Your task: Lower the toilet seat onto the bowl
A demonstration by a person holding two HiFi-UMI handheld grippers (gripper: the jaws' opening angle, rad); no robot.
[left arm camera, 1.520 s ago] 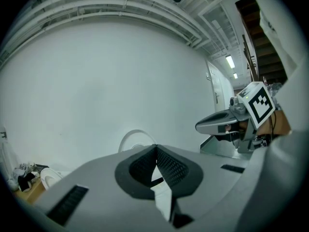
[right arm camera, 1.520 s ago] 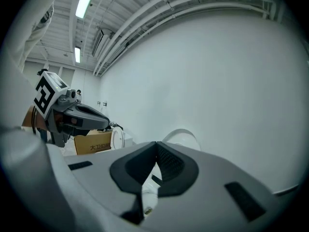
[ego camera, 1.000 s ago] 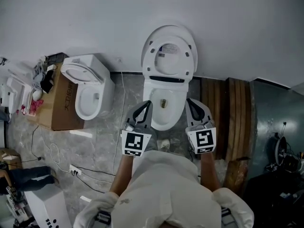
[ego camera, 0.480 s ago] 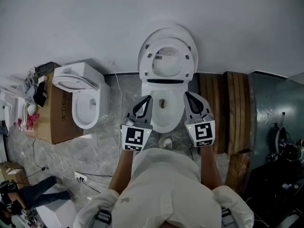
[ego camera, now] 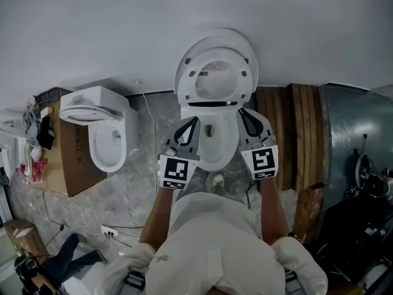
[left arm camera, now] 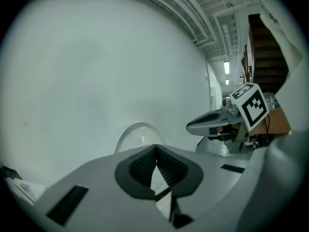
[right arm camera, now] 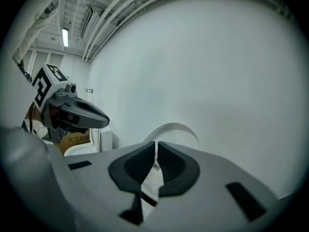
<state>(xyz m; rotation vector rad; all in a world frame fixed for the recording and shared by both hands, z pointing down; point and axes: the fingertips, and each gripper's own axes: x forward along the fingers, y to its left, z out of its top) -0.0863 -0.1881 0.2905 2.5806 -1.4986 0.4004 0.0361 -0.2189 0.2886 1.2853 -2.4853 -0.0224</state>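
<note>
Toilet seat [ego camera: 246, 85] is not down yet: it stands upright together w/ the lid [ego camera: 215, 39], both leaning back on the white wall [ego camera: 184, 11]. The bowl [ego camera: 214, 157] under it is open and sits on the grey marble floor [ego camera: 138, 183].

The person stands in front of the bowl, in a white top [ego camera: 215, 238], w/ both arms stretched forward. L gripper [ego camera: 194, 121] is over the bowl's left rim, R gripper [ego camera: 242, 111] over the right rim. Both point toward the raised seat and neither touches it; the tips are near the seat's lower edge, at the hinge end.

In the left gripper view the L gripper [left arm camera: 155, 149] has its jaws pressed together at the tips, nothing between them. The rounded top of the lid [left arm camera: 137, 132] shows behind the tips.

In the right gripper view the R gripper [right arm camera: 156, 144] has its jaws a thin slit apart, just opened a little, also w/ nothing between. Each gripper view shows the other gripper at the side.

To the left on the floor is a second toilet [ego camera: 107, 134] beside a cardboard box [ego camera: 69, 149]. To the right, wooden planks [ego camera: 295, 128] lean by the wall.
</note>
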